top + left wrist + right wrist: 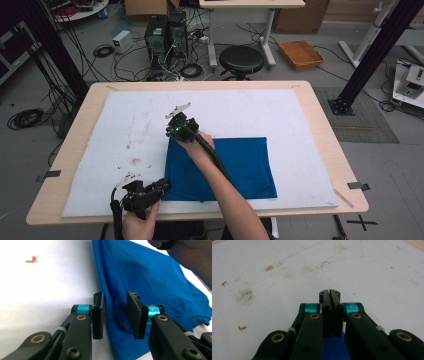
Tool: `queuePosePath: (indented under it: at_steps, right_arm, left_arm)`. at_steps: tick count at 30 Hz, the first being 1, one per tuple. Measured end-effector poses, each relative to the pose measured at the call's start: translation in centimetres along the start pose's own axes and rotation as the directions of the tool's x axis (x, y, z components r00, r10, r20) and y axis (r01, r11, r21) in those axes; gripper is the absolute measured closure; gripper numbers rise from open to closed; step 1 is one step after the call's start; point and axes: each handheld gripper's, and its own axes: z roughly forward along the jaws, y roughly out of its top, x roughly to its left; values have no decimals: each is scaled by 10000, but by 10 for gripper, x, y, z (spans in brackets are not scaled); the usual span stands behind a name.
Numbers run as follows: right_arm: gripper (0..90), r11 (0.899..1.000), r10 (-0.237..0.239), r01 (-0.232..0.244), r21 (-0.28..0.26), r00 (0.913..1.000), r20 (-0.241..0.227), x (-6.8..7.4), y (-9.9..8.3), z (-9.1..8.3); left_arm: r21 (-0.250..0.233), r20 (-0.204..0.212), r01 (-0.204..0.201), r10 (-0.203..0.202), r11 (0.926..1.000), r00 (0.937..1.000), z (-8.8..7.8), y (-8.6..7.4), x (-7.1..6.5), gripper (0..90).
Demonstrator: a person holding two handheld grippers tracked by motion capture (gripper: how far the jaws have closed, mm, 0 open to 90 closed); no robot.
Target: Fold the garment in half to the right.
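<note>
A person sat at a wooden table (320, 125) covered by a white mat (125, 130), holding a two-jaw gripper in each hand. A folded blue cloth (240, 165) lay flat on the near right-of-centre part of the mat. It was roughly rectangular, its long axis running across the table from left to right, with its short left edge running from near to far.

At the left of the high view, the left gripper (162, 186) sat low at the near edge of the mat, pointing right at the cloth's near left corner. In the left gripper view, the left gripper (115, 315) had its jaws partly apart, one on each side of the cloth's left edge. Blue fabric (150, 277) rose between them, but the pads did not press on it. From that camera the cloth's edge ran away from the jaws towards the far top, where part of the other hand (190, 255) showed.

Further right in the high view, the right gripper (172, 131) was at the cloth's far left corner, with the person's forearm stretched across the cloth behind it. In the right gripper view, the right gripper (329, 296) had its jaws pressed together, pointing out over the stained white mat (274, 277). A strip of blue cloth (334, 350) showed below and between the jaw arms. Whether the closed tips pinched any fabric could not be told.
</note>
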Motion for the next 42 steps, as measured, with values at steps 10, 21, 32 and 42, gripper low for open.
queuePosePath:
  at_steps: [10, 21, 32, 42]
  right_arm:
    - [893, 10000, 18, -18, -42, 10000, 39, -2, 0, -3]
    - [893, 9999, -17, 17, -167, 10000, 42, -6, 0, -15]
    - [893, 9987, 97, -105, -498, 9998, -168, -32, -7, -64]
    - [893, 9938, 779, -794, -779, 9967, -228, -86, -49, -129]
  left_arm:
    - [130, 270, 143, -147, 9998, 9995, 1, -1, 0, 605]
    - [88, 409, -171, 168, 9998, 9990, 0, 2, -10, 864]
    - [16, 2058, -558, 543, 9984, 9771, 20, 18, -66, 864]
    - [262, 3210, -1056, 917, 9941, 9426, 77, 14, -131, 864]
